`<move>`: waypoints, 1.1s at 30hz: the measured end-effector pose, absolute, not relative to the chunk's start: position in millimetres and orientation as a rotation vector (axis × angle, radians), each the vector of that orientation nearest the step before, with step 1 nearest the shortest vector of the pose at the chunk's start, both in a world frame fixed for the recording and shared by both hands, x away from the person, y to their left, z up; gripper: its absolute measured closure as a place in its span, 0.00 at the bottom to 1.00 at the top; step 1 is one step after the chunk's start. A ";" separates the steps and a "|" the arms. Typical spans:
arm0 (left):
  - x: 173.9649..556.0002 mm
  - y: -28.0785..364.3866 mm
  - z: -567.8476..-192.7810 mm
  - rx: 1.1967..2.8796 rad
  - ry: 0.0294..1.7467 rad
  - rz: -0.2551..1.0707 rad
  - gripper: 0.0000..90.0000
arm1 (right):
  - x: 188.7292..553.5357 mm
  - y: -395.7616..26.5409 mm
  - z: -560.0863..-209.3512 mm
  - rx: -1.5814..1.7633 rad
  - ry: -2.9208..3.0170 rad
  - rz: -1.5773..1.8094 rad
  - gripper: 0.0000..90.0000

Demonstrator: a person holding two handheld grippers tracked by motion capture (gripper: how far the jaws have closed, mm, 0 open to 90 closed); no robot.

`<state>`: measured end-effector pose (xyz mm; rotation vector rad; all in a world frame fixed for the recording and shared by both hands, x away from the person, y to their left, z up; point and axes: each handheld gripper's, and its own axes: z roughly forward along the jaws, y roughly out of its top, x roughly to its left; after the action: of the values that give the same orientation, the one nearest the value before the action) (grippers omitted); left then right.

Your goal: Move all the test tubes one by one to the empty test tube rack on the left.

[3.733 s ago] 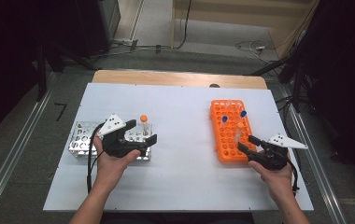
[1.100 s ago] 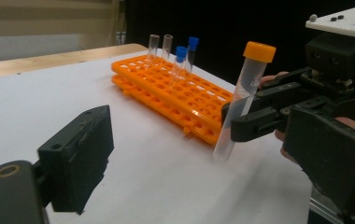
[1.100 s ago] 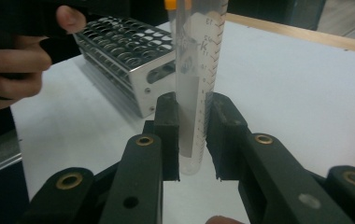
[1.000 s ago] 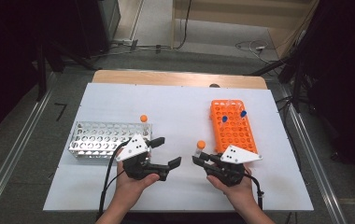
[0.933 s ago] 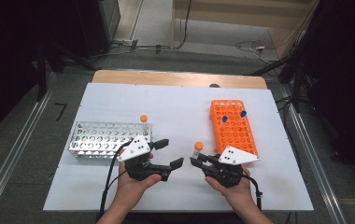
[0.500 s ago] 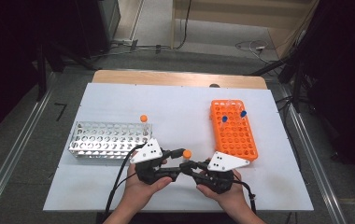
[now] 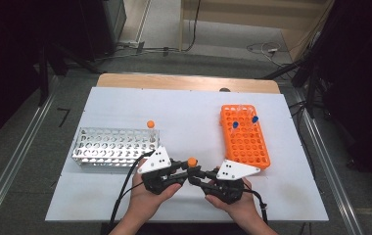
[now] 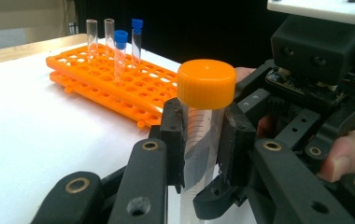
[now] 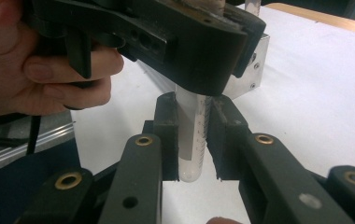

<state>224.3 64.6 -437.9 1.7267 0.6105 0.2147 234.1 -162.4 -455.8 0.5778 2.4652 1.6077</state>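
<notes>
Both hand-held grippers meet at the front of the surface [image 7: 125, 107]. Left hand-held gripper [image 8: 202, 135] just closed on the tube [image 8: 200, 140] under its orange cap; right hand-held gripper [image 9: 192, 140] clamps its lower end. Tube's upright, betw. metal rack [image 7: 113, 147] & orange rack [image 7: 245, 142].

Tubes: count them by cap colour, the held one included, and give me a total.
Orange-capped: 2 (held tube, racked tube)
Blue-capped tubes: 2
Uncapped tubes: 2
Total: 6
</notes>
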 end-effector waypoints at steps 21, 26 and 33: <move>232.7 116.5 -425.8 1.649 0.740 0.345 0.83 | 256.9 -208.0 -447.0 0.684 2.409 1.636 0.14; 233.7 131.2 -420.2 1.633 0.761 0.390 0.83 | 262.6 -223.1 -446.8 0.699 2.411 1.630 0.05; 235.9 150.5 -415.2 1.605 0.804 0.435 0.83 | 271.2 -243.2 -447.8 0.743 2.387 1.647 0.00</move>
<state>235.9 150.5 -415.2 1.6048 0.8038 0.4355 271.2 -243.2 -447.8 0.7432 2.3868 1.6467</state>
